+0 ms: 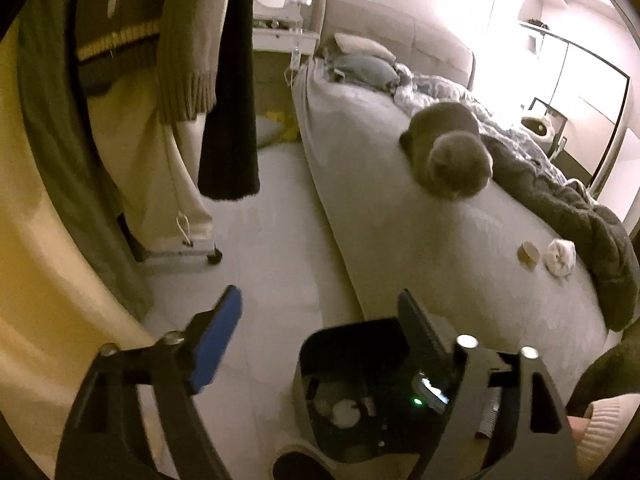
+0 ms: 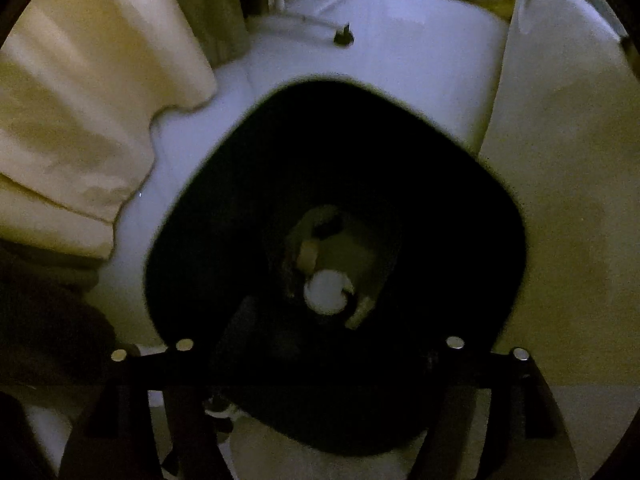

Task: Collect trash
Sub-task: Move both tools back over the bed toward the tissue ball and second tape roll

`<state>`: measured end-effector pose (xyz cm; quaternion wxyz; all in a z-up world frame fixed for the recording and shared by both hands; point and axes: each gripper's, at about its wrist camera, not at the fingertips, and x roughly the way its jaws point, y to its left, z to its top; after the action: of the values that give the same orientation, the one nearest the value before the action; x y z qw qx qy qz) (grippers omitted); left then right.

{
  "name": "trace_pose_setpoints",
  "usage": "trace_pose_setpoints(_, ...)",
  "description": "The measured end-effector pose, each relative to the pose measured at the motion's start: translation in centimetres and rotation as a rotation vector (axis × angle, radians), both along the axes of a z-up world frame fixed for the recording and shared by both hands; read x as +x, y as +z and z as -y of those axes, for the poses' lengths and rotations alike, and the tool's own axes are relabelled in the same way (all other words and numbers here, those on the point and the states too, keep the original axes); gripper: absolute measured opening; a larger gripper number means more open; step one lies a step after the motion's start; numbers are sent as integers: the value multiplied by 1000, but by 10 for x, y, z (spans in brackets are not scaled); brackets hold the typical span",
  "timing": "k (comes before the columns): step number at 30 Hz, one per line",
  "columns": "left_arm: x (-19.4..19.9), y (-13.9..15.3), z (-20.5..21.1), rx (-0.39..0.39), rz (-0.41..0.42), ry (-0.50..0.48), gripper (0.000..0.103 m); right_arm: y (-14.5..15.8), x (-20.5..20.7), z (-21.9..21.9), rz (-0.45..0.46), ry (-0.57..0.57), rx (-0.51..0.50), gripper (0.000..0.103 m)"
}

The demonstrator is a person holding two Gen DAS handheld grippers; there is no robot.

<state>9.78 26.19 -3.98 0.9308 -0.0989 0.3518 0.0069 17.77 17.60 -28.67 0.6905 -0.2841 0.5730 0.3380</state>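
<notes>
Trash (image 2: pixel 326 292) lay in bin (image 1: pixel 320 344); two scraps (image 1: pixel 562 258) remained on bed (image 1: pixel 400 248); both claws gaped, empty.

A home bedroom: unmade bed (image 1: pixel 400 208) with pillows (image 1: pixel 360 46) and rumpled blanket (image 1: pixel 560 196), grey cat (image 1: pixel 448 148) lying on it, clothes rack (image 1: pixel 176 60) alongside, bedside dresser (image 1: pixel 280 36).

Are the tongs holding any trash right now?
No. The left tongs stand open and empty above the trash bin; the right tongs hold nothing that shows over the bin's opening.
</notes>
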Motion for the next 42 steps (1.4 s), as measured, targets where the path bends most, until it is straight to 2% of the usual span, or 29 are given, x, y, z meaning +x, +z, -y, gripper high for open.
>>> trace_pose_setpoints(5, 2, 15, 8, 28, 53, -13, 92, 28, 1, 3, 52, 3, 70, 77)
trace_pose_setpoints(11, 5, 33, 25, 24, 121, -45, 93, 64, 9, 14, 112, -10, 159, 78)
trace_pose_setpoints(21, 21, 48, 61, 4, 172, -84, 94, 127, 19, 62, 230, -83, 275, 78)
trace_pose_setpoints(27, 34, 50, 93, -14, 183, -134, 94, 153, 24, 99, 295, -122, 303, 78)
trace_pose_setpoints(33, 44, 53, 124, -32, 200, -175, 94, 164, 28, 138, 339, -167, 313, 78)
trace_pose_setpoints(42, 64, 47, 163, -65, 179, -235, 94, 186, 41, 193, 408, -212, 302, 78)
